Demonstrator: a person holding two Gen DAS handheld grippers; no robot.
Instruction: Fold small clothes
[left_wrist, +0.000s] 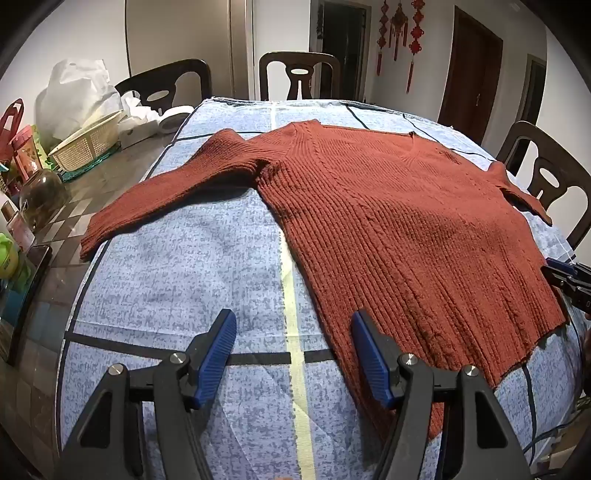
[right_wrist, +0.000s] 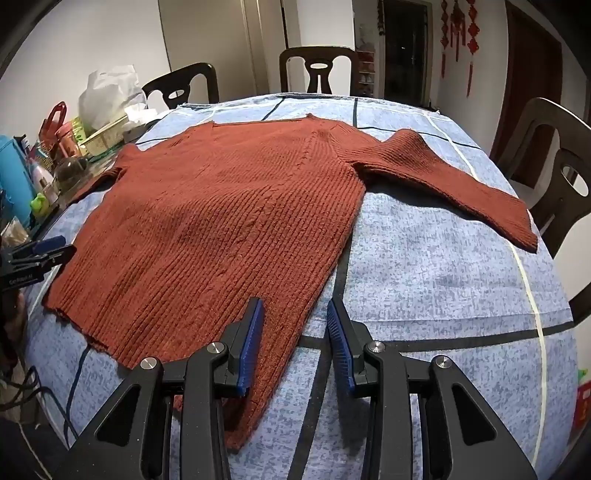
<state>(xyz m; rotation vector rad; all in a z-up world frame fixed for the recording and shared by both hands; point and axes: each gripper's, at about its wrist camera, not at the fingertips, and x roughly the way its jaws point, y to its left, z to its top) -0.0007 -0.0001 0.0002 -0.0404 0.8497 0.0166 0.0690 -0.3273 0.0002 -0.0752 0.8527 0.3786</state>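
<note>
Blue mottled cloth (left_wrist: 192, 258) covers the dining table, with dark chairs (left_wrist: 299, 74) at its far side and red hanging ornaments (left_wrist: 397, 33) on the wall behind.

From the left wrist view, the rust-red ribbed sweater (left_wrist: 388, 221) lies flat and unfolded on the cloth, body to the right, 1 sleeve (left_wrist: 166, 195) stretched out to the left until its cuff reaches the cloth's edge. The left gripper (left_wrist: 293, 328) hovers with its jaws spread wide and nothing between them, just above the sweater's near left hem corner. Clutter fills the bare table on the left: a cream basket (left_wrist: 86, 142) and a white bag (left_wrist: 74, 92). The other gripper's tip shows at the right edge.

From the right wrist view, the other sleeve (right_wrist: 443, 184) appears in full, reaching right, which the left view barely shows. The right gripper (right_wrist: 295, 325) stands open and empty over the hem's near right corner.

The knit looks soft, thick and limp, likely to sag and stretch when lifted, yet not slippery. Pinching a sleeve cuff or a hem corner seems the sound hold for a first fold.
</note>
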